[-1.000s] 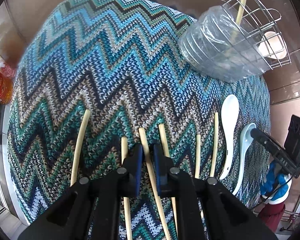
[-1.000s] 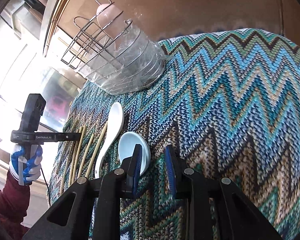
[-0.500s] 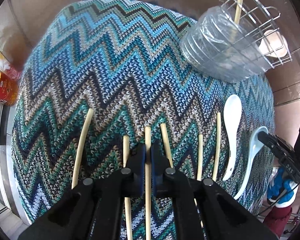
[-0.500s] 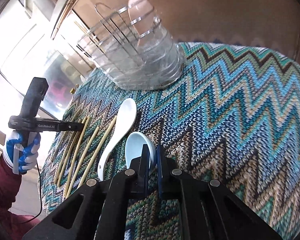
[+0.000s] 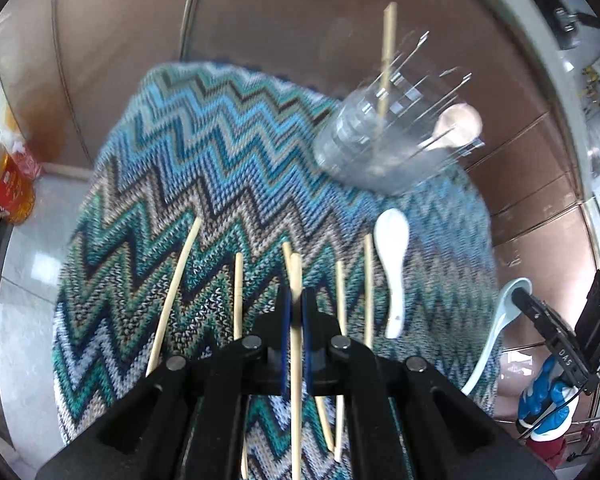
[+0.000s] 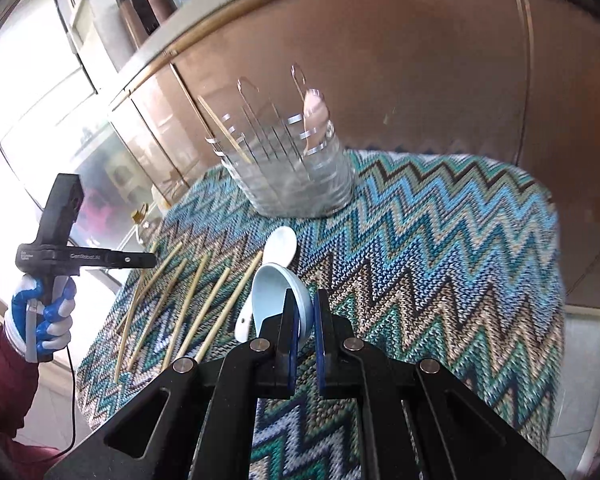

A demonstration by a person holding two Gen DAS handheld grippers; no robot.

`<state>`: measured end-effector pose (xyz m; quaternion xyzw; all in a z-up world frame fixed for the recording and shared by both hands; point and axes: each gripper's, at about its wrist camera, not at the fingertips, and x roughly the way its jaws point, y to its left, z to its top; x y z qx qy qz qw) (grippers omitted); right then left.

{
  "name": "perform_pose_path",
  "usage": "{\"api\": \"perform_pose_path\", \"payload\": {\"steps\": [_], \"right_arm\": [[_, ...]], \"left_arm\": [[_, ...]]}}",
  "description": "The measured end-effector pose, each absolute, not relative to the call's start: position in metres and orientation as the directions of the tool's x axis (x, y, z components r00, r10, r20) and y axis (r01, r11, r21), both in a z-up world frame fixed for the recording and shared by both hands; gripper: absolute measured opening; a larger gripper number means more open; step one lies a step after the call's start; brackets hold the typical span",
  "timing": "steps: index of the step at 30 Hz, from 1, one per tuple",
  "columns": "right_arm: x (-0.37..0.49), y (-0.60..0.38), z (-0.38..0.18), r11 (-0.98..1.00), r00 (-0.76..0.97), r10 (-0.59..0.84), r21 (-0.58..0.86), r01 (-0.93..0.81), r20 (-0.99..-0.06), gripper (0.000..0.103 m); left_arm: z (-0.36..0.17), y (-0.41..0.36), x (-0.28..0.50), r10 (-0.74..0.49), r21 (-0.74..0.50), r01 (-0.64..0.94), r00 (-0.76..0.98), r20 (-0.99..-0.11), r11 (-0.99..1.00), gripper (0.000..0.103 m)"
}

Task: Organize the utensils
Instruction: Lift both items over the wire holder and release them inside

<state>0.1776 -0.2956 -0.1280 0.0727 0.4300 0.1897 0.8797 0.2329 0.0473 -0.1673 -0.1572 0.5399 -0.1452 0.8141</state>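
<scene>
The left gripper has its fingers closed on a chopstick that juts ahead between them. The right gripper has its fingers pinching the pale blue spoon, whose bowl rises just ahead of the fingertips above the worktop's zigzag cloth.

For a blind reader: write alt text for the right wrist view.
The right gripper holds a pale blue spoon above a zigzag cloth. Beside it lie a white spoon and several chopsticks; behind stands a wire utensil holder.
</scene>
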Motion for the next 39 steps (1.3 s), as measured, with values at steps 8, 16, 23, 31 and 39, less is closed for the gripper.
{"api": "perform_pose_path", "payload": {"steps": [8,16,23,31,39], "right_arm": [[0.165,-0.283,-0.070,0.947,0.695,0.321,0.224,-0.230,-0.644,0.007],[0.204,-0.257,-0.008,0.979,0.867,0.201,0.130,-0.158,-0.455,0.007],[0.257,-0.241,0.003,0.994,0.950,0.104,0.073,-0.087,-0.293,0.007],[0.311,-0.227,-0.035,0.999,0.967,0.038,0.029,-0.032,-0.253,0.007],[0.315,-0.221,-0.072,1.000,0.971,0.021,0.001,-0.022,-0.240,0.008]], "left_arm": [[-0.079,0.044,0.209,-0.411,-0.415,0.142,0.603,-0.683,0.899,0.005],[-0.001,0.028,0.238,-0.379,-0.423,0.177,0.804,-0.459,0.889,0.004],[0.023,0.006,0.284,-0.258,-0.418,0.133,0.931,-0.259,0.899,0.005],[-0.009,-0.024,0.333,-0.155,-0.347,0.079,0.968,-0.195,0.935,0.005],[-0.045,-0.037,0.350,-0.067,-0.290,0.017,0.984,-0.164,0.957,0.005]]}}
